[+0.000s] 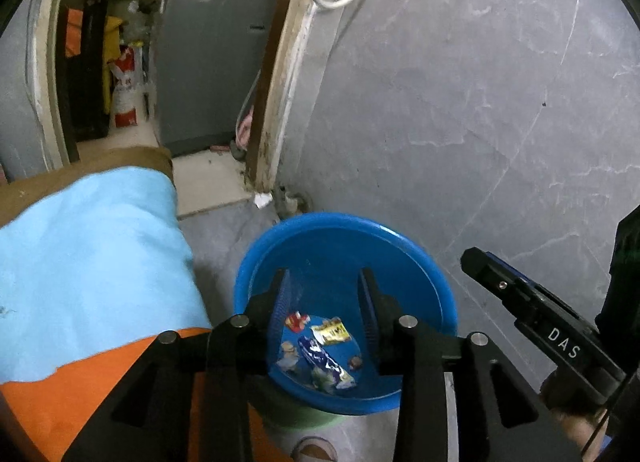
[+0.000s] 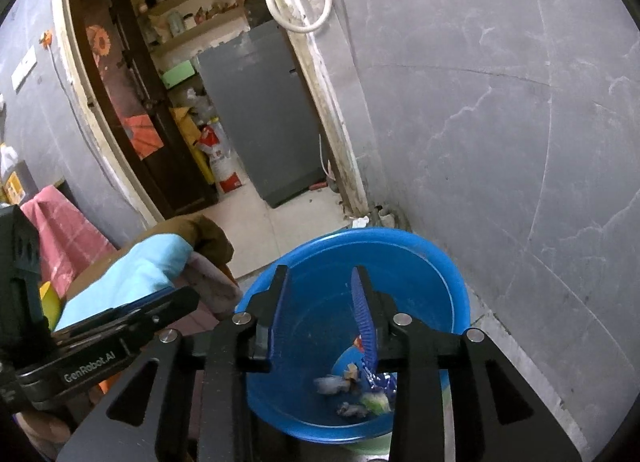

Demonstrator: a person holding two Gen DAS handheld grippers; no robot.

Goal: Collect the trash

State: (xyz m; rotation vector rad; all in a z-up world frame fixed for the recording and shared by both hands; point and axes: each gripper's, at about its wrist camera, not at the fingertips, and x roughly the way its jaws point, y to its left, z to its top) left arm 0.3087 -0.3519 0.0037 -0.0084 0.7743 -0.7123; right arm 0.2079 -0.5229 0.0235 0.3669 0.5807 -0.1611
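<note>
Left wrist view: left gripper above the blue basin, jaws apart, nothing between them. In the basin bottom, wrappers: red one, yellow one, blue one, plus smaller scraps beside them. Right gripper in from the right edge, just beside the basin rim, jaw gap hidden here. Blue cloth over an orange one to the left, close against the basin. White scrap on the floor by the door frame, behind the basin. Grey wall at right. Right wrist view: right gripper over the same basin, jaws apart and empty. Wrappers bunched at the basin bottom, partly hidden behind the right finger. Left gripper at the left, over the cloth. Grey cabinet past the doorway.
</note>
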